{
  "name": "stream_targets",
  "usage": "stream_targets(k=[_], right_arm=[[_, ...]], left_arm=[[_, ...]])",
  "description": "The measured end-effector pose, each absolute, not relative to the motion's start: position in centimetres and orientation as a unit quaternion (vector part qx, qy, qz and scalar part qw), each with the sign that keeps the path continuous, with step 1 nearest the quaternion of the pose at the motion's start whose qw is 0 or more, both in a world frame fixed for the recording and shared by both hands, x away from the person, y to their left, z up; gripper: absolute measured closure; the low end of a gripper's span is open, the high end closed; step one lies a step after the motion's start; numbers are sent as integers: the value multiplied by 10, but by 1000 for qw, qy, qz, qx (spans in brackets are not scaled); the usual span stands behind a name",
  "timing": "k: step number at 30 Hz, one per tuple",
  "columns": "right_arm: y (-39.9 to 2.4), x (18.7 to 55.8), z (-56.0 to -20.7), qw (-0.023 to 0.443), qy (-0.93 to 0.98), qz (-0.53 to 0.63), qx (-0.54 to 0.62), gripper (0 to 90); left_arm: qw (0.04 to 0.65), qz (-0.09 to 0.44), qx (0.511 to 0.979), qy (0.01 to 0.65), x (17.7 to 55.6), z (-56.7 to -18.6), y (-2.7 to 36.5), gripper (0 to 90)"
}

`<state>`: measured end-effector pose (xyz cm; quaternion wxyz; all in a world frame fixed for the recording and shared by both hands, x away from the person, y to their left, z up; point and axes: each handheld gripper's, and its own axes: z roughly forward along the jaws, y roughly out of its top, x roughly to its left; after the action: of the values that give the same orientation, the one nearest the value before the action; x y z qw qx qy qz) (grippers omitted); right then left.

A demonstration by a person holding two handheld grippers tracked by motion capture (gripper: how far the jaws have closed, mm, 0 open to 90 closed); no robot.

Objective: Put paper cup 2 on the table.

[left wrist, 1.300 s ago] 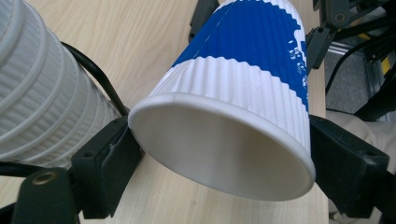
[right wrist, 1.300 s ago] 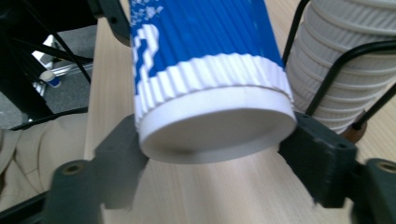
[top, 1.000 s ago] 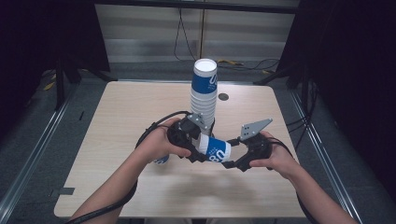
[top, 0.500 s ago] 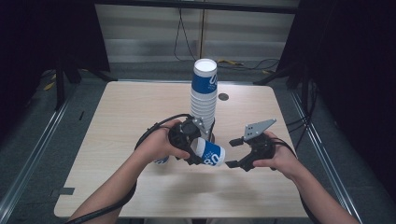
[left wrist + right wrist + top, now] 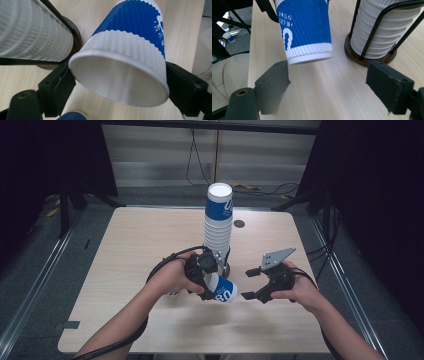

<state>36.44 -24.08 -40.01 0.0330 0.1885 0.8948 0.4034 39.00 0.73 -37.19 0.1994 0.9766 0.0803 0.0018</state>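
Left tongs grip a blue-and-white ribbed paper cup near its rim; right tongs stand open and empty just beside the cup's base.

The cup lies tilted on its side between the two tongs, above the pale wooden bench, with the tall stack of matching paper cups in a black wire holder just behind the left tongs. I judge the cup light, thin-walled and easily crushed; its ribbed sleeve gives friction. The best hold is a gentle squeeze across the stiffer rolled rim or the base, not mid-wall.
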Motion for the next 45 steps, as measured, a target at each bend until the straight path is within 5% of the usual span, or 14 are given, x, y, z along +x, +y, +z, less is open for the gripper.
stream_targets(k=[13, 45], right_arm=[[-240, 364, -403, 28, 896, 401, 187, 179], [-243, 363, -408, 27, 898, 397, 187, 179]], left_arm=[[132, 10, 989, 72, 388, -386, 2, 137], [130, -4, 990, 51, 386, -401, -12, 134]])
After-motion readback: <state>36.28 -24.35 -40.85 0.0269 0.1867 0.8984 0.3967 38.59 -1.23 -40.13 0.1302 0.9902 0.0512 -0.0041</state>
